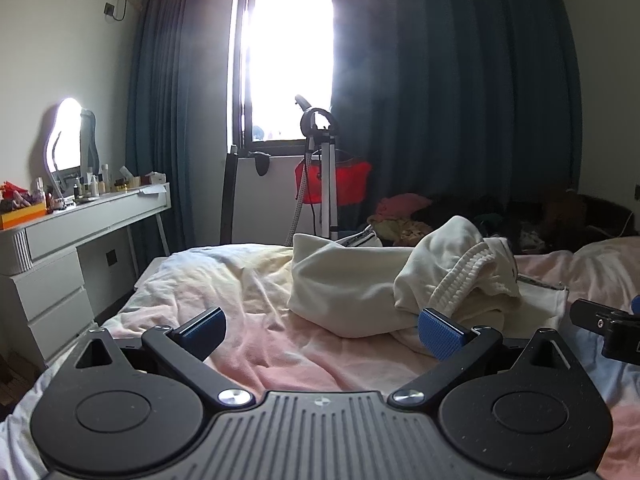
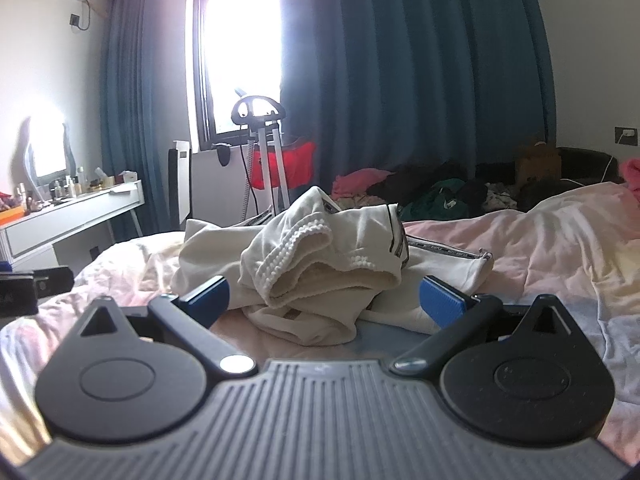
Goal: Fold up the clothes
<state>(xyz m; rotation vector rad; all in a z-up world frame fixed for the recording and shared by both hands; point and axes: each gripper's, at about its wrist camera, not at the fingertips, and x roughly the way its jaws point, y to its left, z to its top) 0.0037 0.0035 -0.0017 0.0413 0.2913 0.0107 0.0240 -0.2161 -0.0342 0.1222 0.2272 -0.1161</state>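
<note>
Cream garment bunched on the bed
Soft, limp knit (likely light); ribbed hem suits gripping; left gripper and right gripper both spread, holding nothing

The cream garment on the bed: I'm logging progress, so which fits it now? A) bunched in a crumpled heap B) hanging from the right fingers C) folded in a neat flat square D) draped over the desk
A: the cream garment lies heaped on the bed, ribbed waistband curling up, both grippers open and empty.
</note>
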